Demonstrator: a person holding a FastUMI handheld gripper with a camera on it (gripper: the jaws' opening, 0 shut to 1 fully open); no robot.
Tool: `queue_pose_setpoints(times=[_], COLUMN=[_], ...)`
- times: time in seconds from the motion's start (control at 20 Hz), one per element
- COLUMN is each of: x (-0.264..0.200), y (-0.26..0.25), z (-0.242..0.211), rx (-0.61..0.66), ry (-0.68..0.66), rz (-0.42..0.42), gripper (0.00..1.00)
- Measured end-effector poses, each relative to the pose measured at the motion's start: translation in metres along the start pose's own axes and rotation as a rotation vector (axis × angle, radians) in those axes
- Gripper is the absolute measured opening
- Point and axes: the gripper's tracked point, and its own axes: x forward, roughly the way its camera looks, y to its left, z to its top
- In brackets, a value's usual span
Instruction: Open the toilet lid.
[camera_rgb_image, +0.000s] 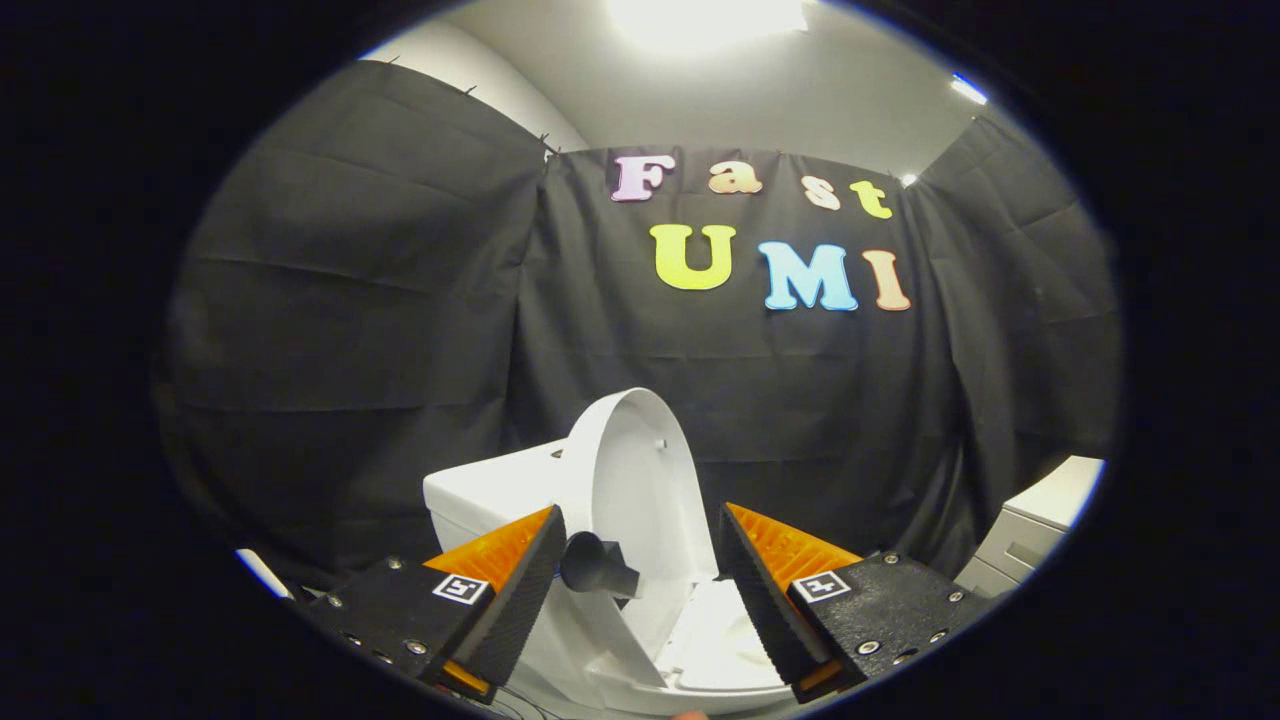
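A white toilet (500, 490) stands just ahead of my fingers, against the black cloth wall. Its lid (635, 480) is raised, standing nearly upright and leaning back toward the tank, with its inner face turned to the right. Below it the seat and bowl (720, 640) lie uncovered between my fingers. A dark knob-like handle (595, 567) sticks out from the lid's edge, close to my left finger. My gripper (640, 535) is open, its fingers wide apart on either side of the lid's lower part, touching nothing.
A white cabinet (1040, 525) stands to the right of the toilet, beyond my right finger. Black cloth walls close in the booth behind and on both sides. A bright ceiling light glows overhead.
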Motion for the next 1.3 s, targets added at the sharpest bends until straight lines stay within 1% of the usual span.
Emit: queue_pose_setpoints(times=[0.15, 0.3, 0.65, 1.3], x=[-0.012, -0.024, -0.048, -0.091], y=[-0.027, -0.058, -0.107, -0.190], z=[0.009, 0.016, 0.020, -0.016], rx=[0.035, 0.017, 0.022, 0.066], ry=[-0.023, -0.051, -0.061, -0.001], rz=[-0.018, -0.062, -0.112, -0.231], gripper=[0.95, 0.94, 0.94, 0.94])
